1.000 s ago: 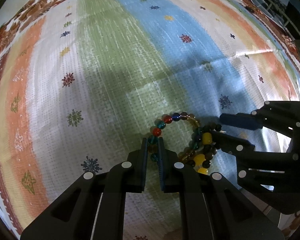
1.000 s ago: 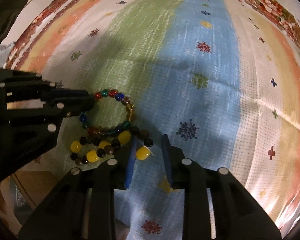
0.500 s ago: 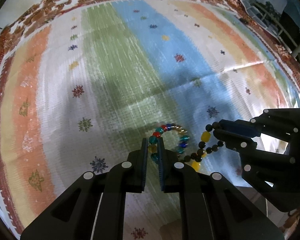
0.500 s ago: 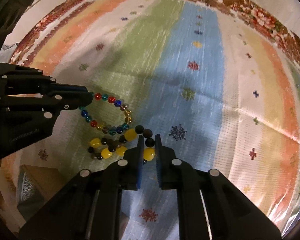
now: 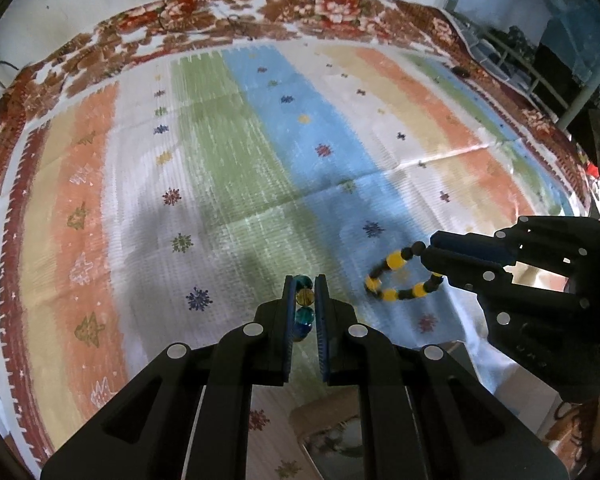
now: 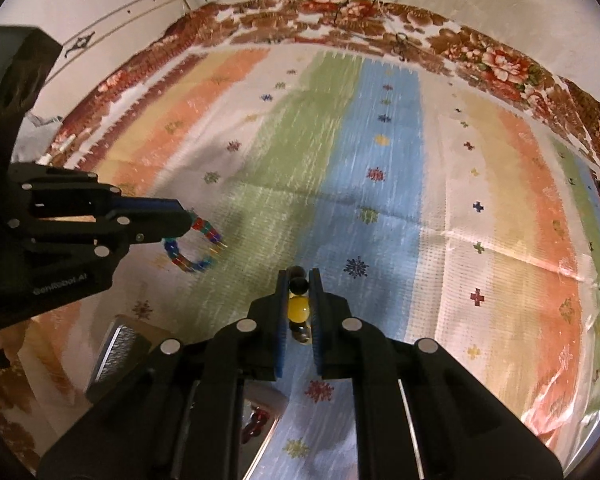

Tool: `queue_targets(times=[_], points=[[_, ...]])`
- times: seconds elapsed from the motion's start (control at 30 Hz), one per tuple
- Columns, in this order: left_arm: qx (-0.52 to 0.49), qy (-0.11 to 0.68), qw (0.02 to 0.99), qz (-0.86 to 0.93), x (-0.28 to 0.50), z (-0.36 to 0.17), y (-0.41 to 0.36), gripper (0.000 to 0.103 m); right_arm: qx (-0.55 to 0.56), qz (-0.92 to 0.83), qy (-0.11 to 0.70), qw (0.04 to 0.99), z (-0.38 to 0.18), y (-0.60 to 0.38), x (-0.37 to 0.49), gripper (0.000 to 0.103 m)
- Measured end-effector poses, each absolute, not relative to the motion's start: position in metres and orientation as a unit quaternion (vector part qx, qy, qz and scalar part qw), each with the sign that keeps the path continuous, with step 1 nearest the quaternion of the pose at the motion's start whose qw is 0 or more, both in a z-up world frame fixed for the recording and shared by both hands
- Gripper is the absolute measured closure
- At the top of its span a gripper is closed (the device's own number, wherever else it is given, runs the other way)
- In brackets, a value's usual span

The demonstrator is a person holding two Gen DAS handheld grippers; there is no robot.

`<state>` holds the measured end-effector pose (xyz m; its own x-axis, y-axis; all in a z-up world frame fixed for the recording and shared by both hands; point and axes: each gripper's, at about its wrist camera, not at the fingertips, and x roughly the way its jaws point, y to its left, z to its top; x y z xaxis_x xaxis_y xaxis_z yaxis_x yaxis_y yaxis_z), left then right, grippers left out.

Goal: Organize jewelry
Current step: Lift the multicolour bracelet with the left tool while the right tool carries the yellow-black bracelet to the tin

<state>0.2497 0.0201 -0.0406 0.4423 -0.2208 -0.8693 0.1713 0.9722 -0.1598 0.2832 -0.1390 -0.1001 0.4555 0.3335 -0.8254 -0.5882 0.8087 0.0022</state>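
Note:
My left gripper (image 5: 305, 280) is shut on a multicoloured glass bead bracelet (image 5: 303, 306) and holds it above the striped cloth; in the right wrist view the bracelet (image 6: 192, 246) hangs as a loop from that gripper (image 6: 182, 222). My right gripper (image 6: 299, 274) is shut on a yellow and black bead bracelet (image 6: 299, 307); in the left wrist view that bracelet (image 5: 400, 278) dangles from the gripper (image 5: 430, 250), off the cloth. The two bracelets hang apart.
A striped plastic cloth (image 5: 260, 160) with a floral border covers the surface. A wooden jewelry box with a mirrored lid (image 6: 120, 344) lies open below the grippers, something red (image 6: 256, 426) inside. A metal rack (image 5: 512, 60) stands at the far right.
Both grippers have lifted up and moved apart, each carrying its bracelet. The right gripper closed on the yellow and black bracelet, and the two bracelets separated off the cloth.

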Motion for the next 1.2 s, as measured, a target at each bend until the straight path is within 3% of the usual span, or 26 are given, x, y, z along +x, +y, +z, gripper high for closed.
queue_targets(times=[0.47, 1.2], points=[[-0.037, 0.468, 0.874, -0.127, 0.201, -0.008, 0.017, 0.094, -0.09, 0.301, 0.392, 0.865, -0.055, -0.162, 0.238, 0.092], [-0.045, 0.428, 0.89, -0.151, 0.131, 0.006, 0.003, 0.094, -0.065, 0.345, 0.371, 0.86, -0.045, -0.184, 0.172, 0.092]])
